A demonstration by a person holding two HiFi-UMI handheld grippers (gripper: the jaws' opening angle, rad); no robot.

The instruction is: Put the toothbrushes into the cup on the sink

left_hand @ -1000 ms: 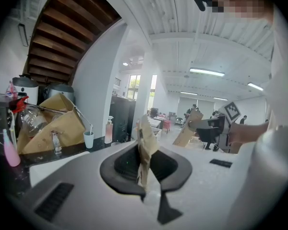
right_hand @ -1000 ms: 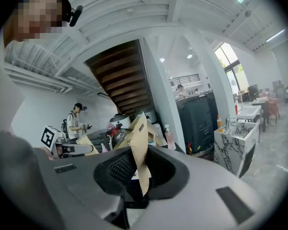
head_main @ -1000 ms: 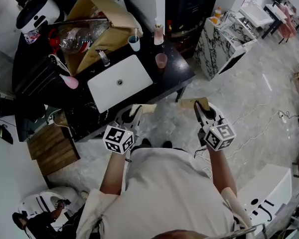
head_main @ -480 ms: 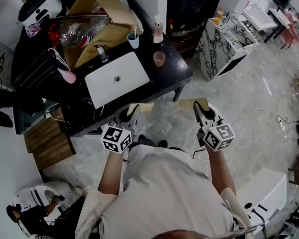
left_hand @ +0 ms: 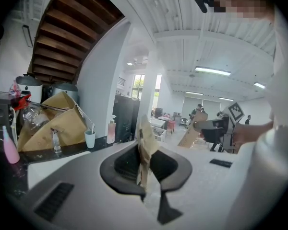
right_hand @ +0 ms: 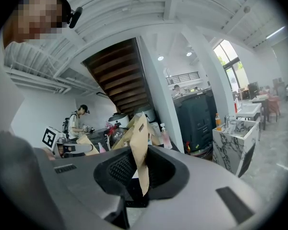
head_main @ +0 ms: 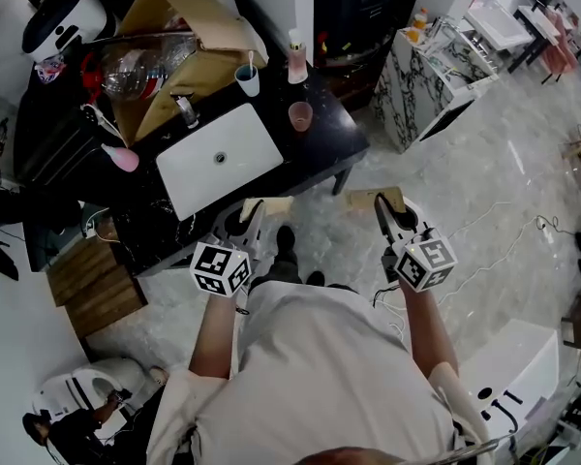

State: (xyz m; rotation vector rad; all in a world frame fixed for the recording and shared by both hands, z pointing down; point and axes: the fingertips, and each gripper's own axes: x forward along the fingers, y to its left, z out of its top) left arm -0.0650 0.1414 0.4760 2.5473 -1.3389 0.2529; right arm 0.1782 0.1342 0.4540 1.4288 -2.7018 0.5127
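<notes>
On the black counter behind the white sink (head_main: 220,158) stands a pale cup (head_main: 247,80) with one toothbrush upright in it; it also shows as the cup (left_hand: 90,139) in the left gripper view. A pink cup (head_main: 300,115) stands to the right of the basin. I make out no loose toothbrush. My left gripper (head_main: 264,204) and right gripper (head_main: 378,200) hang side by side over the floor, short of the counter's near edge. Each one's tan fingers are pressed flat together, with nothing held in the left gripper (left_hand: 145,133) or the right gripper (right_hand: 139,128).
A faucet (head_main: 186,111), a pink pump bottle (head_main: 296,58), a pink squeeze bottle (head_main: 119,157) and an open cardboard box (head_main: 179,42) crowd the counter. A marble-patterned cabinet (head_main: 431,66) stands to the right. A wooden crate (head_main: 97,279) sits left of my legs, and another person crouches at the lower left.
The counter and sink have drifted up and to the left in the head view. Both grippers stay side by side at the same height, fingers still together.
</notes>
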